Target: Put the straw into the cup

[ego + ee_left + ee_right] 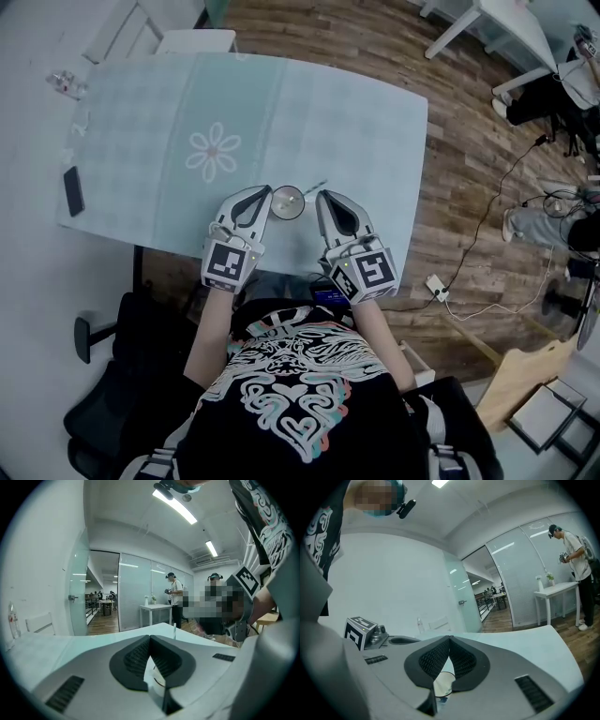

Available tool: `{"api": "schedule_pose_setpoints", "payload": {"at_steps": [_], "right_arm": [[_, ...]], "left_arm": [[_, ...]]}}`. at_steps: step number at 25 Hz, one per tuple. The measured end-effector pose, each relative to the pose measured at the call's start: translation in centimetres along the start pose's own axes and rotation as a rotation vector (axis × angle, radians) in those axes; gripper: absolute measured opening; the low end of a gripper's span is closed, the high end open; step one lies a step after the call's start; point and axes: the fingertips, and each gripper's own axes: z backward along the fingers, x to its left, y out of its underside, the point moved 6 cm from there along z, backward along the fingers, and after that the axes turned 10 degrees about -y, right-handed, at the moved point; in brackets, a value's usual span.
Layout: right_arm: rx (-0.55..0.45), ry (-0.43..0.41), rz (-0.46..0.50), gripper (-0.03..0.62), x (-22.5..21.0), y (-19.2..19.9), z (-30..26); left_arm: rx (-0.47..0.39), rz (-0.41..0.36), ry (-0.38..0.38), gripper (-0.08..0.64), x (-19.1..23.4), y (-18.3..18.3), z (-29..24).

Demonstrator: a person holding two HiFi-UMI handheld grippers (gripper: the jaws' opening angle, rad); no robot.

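Note:
A small clear cup [288,202] stands near the table's front edge, directly between my two grippers. A thin straw [315,187] slants up and to the right from the cup's right rim; I cannot tell whether it rests in the cup or on the cloth. My left gripper [264,191] is shut on nothing, just left of the cup. My right gripper [323,196] is also shut and holds nothing, just right of it. The left gripper [150,637] view shows the cup's rim [158,680] below the pads and the straw's tip [174,629] beyond. The right gripper [450,638] view shows the cup [443,684] below its pads.
The table [375,112] has a pale teal cloth with a flower print [214,151]. A black phone [73,190] lies at its left edge and a clear bottle [66,82] at the far left. White chair [192,39] behind; cables [487,216] on the floor at right.

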Motion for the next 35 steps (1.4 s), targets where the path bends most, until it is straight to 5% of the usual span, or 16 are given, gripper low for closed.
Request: {"api": "schedule_pose_setpoints", "payload": {"at_steps": [35], "right_arm": [[-0.026, 0.010, 0.118, 0.015, 0.8, -2.8, 0.0]], "left_arm": [[-0.065, -0.036, -0.113, 0.014, 1.1, -3.9, 2.1]]}}
